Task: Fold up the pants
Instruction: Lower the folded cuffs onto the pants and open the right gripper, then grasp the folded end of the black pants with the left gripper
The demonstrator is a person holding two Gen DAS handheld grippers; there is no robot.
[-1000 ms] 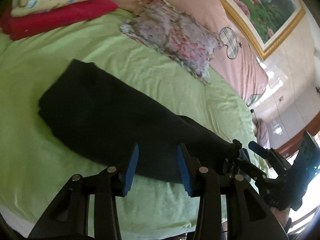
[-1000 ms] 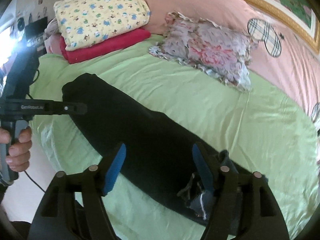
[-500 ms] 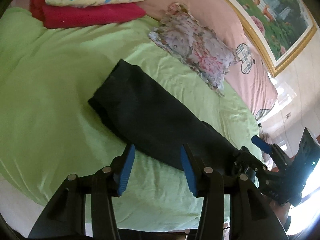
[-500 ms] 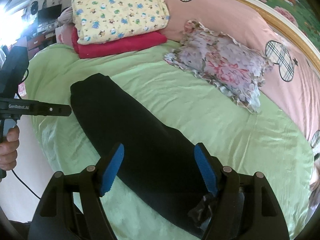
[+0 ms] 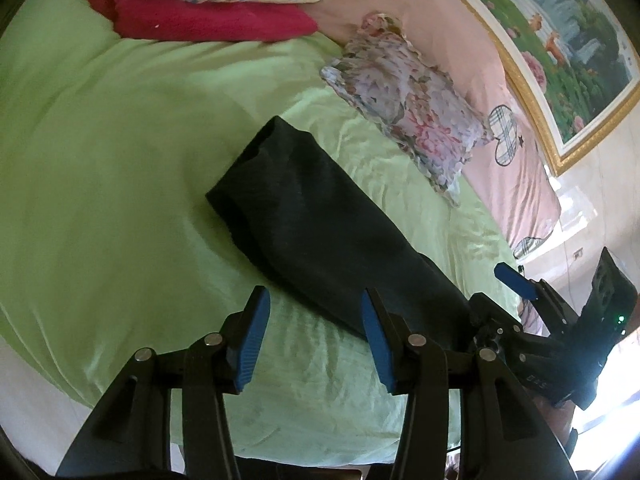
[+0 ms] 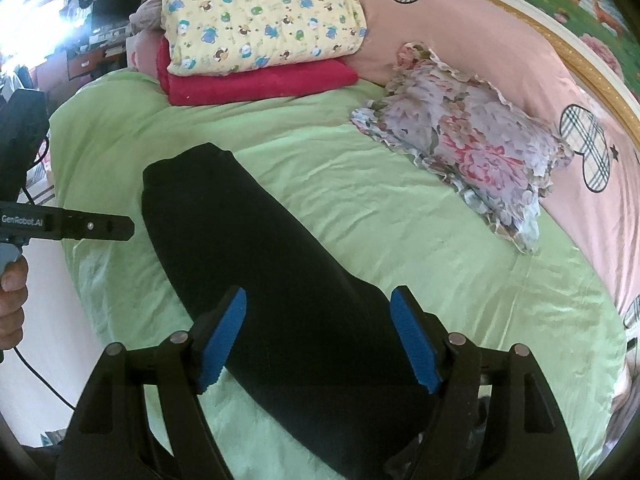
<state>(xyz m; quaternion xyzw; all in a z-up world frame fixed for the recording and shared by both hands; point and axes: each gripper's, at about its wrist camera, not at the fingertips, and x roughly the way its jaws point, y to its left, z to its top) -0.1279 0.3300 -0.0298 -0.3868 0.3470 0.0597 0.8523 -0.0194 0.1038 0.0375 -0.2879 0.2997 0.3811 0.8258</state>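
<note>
Both tongs hang wide open and hold nothing: the left [image 5: 314,342] above the bed's [image 5: 100,184] near edge with the pants [image 5: 320,232] just beyond its right pad, the right [image 6: 318,340] straddling them. The pants lie in a long strip from the near edge toward the pillow [image 6: 472,148].

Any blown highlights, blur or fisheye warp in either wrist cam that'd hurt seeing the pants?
Left wrist view: window glare clips the lower right corner, the green sheet is softly blurred on the left, and the picture frame bows from fisheye. Right wrist view: highlights blow out at top left, and the pants read as flat black with little fold detail.
</note>
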